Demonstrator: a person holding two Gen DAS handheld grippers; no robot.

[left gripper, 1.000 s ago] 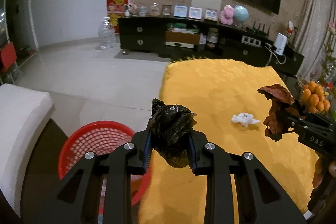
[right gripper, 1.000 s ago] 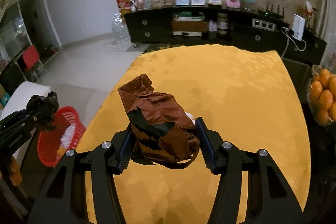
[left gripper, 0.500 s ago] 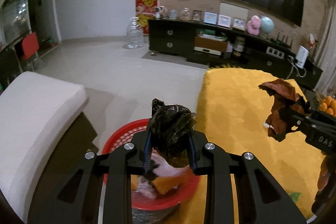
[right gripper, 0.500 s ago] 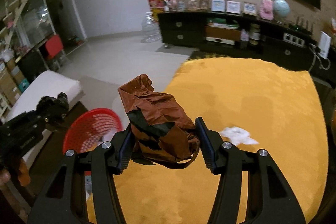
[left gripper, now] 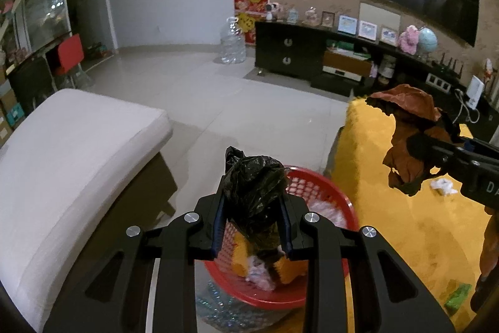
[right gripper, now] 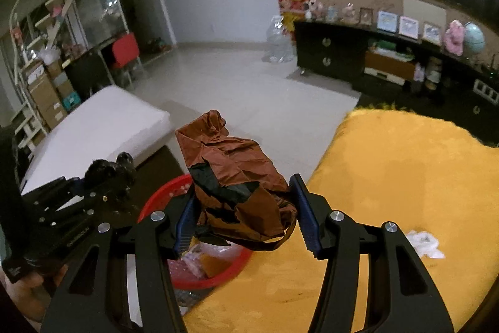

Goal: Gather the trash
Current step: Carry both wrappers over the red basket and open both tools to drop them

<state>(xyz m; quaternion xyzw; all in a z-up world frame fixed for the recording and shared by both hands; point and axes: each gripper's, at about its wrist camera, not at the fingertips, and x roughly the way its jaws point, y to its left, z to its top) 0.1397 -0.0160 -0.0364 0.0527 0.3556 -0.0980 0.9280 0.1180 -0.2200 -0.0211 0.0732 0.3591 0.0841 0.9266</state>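
My left gripper [left gripper: 252,217] is shut on a crumpled black plastic bag [left gripper: 254,189] and holds it above the red trash basket [left gripper: 324,295], which has trash inside. My right gripper [right gripper: 244,217] is shut on a crumpled brown bag [right gripper: 237,186] and hovers over the basket's near rim [right gripper: 156,202] beside the yellow-covered table [right gripper: 405,177]. The right gripper with the brown bag shows at the right of the left wrist view [left gripper: 408,145]. The left gripper with the black bag shows at the left of the right wrist view [right gripper: 103,173]. A white crumpled tissue [right gripper: 424,242] lies on the yellow cover.
A white cushioned bench [left gripper: 62,152] stands left of the basket. A green scrap [left gripper: 458,295] lies on the yellow cover near the right edge. A dark TV cabinet [left gripper: 312,58] with ornaments lines the far wall. A water jug [left gripper: 232,42] stands on the tiled floor.
Both grippers have swung left off the yellow table toward the red basket, each still holding its bag. The basket now lies right under the left gripper.
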